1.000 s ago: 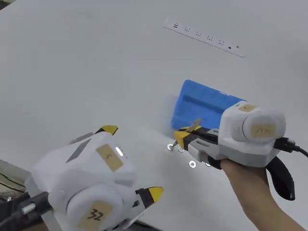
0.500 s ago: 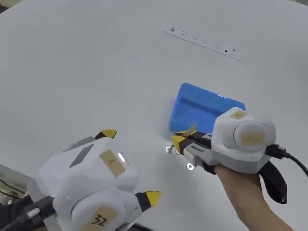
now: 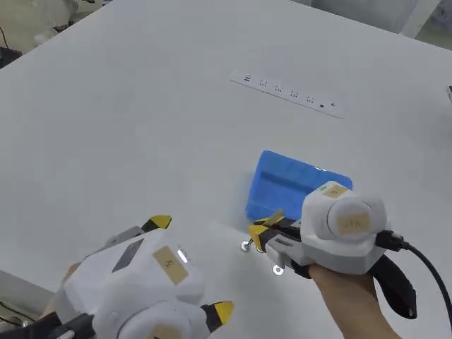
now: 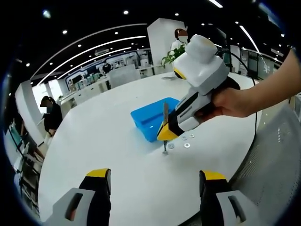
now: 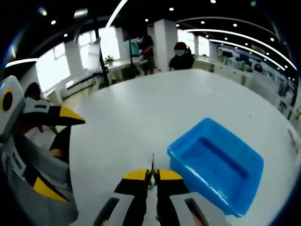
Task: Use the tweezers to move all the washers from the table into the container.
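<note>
Right gripper (image 3: 258,236) (image 5: 152,175) is clamped tight on the tweezers (image 4: 165,110), held roughly upright just off the near edge of the blue container (image 3: 296,180) (image 5: 188,141). Tweezer tips are down at the table (image 3: 127,106) beside one washer; can't tell if it's pinched. Washers (image 4: 187,145) lie loose on the table just beside that same container edge, under the right gripper. Left gripper (image 3: 191,267) (image 4: 156,175) has its jaws spread wide with nothing in them, well apart from the container on its near side. Power strip (image 3: 289,92) sits beyond the container.
</note>
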Motion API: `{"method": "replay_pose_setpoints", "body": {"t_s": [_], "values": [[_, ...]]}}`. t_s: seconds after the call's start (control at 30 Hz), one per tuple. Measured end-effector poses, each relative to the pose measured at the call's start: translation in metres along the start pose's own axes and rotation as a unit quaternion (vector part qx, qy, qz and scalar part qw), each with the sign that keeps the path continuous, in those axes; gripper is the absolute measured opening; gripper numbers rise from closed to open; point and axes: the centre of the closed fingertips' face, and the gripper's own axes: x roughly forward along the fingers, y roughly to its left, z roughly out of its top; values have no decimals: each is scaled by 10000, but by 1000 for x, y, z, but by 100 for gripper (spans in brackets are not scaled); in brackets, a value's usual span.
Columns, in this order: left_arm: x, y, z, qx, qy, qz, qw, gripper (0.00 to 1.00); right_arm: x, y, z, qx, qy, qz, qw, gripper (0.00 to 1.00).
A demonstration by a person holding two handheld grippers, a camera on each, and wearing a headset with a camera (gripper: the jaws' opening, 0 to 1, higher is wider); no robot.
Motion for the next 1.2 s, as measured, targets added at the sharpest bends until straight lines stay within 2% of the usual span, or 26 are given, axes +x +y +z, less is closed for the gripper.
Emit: {"method": "replay_pose_setpoints", "body": {"t_s": [0.37, 0.53, 0.63, 0.7, 0.77, 0.83, 1.0, 1.2], "values": [[-1, 5, 1, -26, -55, 131, 9999, 80, -32, -1, 43, -103, -510, -67, 9986, 2], [-1, 6, 2, -38, -101, 145, 9998, 82, -42, -9, 65, -148, -722, -159, 9972, 2], [-1, 5, 4, -69, -143, 98, 9998, 84, -44, -18, 72, -187, -773, -261, 9965, 2], [-2, 3, 5, -60, -164, 57, 9998, 86, -43, -24, 74, -143, -785, -297, 9964, 2], [-3, -1, 10, -109, -308, -41, 9995, 88, -40, -31, 74, -108, -756, -377, 9964, 2], [-4, -1, 12, -118, -366, -50, 9992, 89, -37, -37, 72, -59, -743, -419, 9963, 2], [-4, -3, 14, -207, -416, -148, 9988, 91, -19, -53, 64, -20, -588, -570, 9966, 3], [-4, -4, 18, -375, -543, -215, 9976, 99, -2, -70, 56, -47, -466, -727, 9963, 3]]}}
